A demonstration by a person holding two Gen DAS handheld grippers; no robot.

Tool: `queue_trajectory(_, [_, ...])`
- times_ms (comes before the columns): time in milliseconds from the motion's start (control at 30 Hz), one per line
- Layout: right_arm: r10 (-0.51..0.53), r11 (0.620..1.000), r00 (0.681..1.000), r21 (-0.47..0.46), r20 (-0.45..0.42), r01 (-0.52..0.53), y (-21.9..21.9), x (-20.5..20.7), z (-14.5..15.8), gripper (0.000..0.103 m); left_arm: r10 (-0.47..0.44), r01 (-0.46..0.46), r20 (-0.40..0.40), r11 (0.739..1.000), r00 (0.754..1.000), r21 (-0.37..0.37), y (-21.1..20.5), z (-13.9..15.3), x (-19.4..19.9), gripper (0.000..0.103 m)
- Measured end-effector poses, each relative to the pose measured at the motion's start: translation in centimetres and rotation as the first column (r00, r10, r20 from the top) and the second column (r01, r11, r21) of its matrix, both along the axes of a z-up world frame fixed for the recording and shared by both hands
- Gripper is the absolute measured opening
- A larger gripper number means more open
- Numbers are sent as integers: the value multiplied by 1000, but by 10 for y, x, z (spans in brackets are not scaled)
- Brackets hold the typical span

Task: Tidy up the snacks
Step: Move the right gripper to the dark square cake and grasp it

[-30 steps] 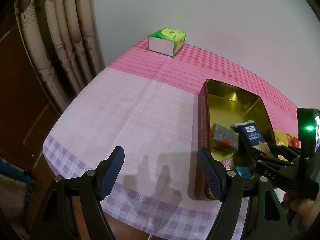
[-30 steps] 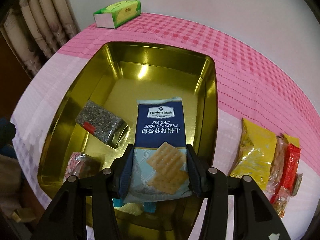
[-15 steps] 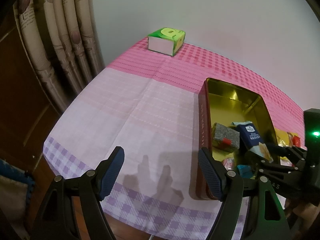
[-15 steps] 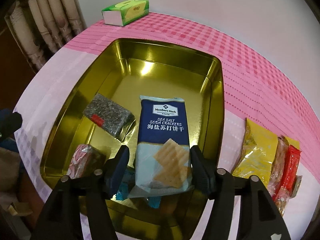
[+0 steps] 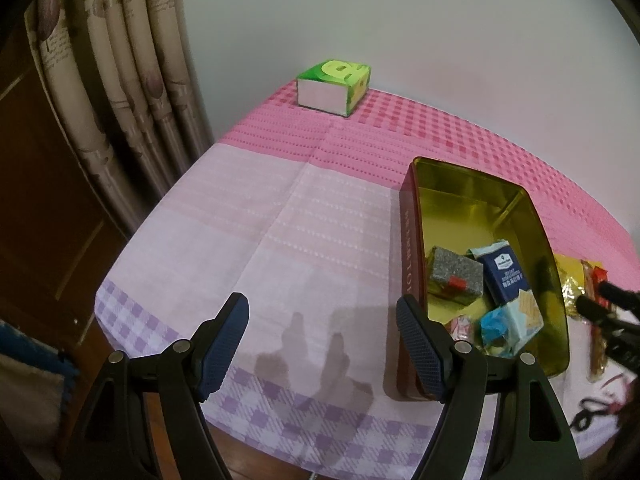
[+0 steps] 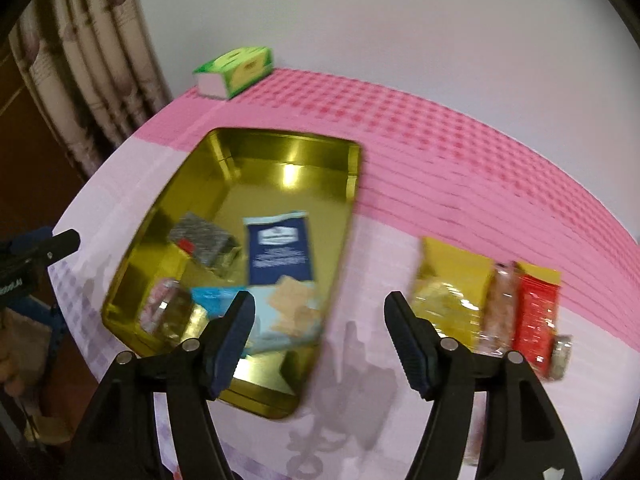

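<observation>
A gold tin (image 6: 280, 136) with a dark red outer wall (image 5: 410, 248) holds a blue sea salt cracker pack (image 6: 280, 256), a grey packet (image 6: 202, 240) and small wrapped sweets. My right gripper (image 6: 320, 300) hovers over the cloth just right of the tin. Its jaws are opening, with nothing between them. A yellow pack (image 6: 452, 292) and a red pack (image 6: 536, 312) lie on the cloth to its right. My left gripper (image 5: 320, 304) stands open and empty above the cloth, left of the tin.
A green tissue box (image 5: 334, 90) sits at the far corner by the wall. Curtains (image 5: 120, 100) hang at the left beyond the table's edge. The pink and lilac tablecloth (image 5: 260, 220) stretches left of the tin. A black cable (image 5: 592, 416) lies near the front right.
My right gripper let go of the blue cracker pack, opened, and drew back to the right out of the tin. The pack now lies in the tin. My left gripper kept still.
</observation>
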State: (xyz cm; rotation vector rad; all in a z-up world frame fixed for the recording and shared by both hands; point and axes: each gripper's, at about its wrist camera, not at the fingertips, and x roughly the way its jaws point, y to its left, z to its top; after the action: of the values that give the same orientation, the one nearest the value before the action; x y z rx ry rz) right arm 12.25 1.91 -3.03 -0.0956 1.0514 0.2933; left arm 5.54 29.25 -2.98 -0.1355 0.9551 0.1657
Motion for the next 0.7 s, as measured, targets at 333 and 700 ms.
queue_trajectory(333, [-187, 980, 982, -62, 22, 188, -122, -8, -7, 63, -23, 22, 12, 998, 1000, 61, -12, 3, 0, 76])
queue_trajectory(700, [-316, 946, 948, -81, -32, 313, -215, -15, -45, 51, -47, 45, 20, 994, 999, 102, -35, 11, 3, 76])
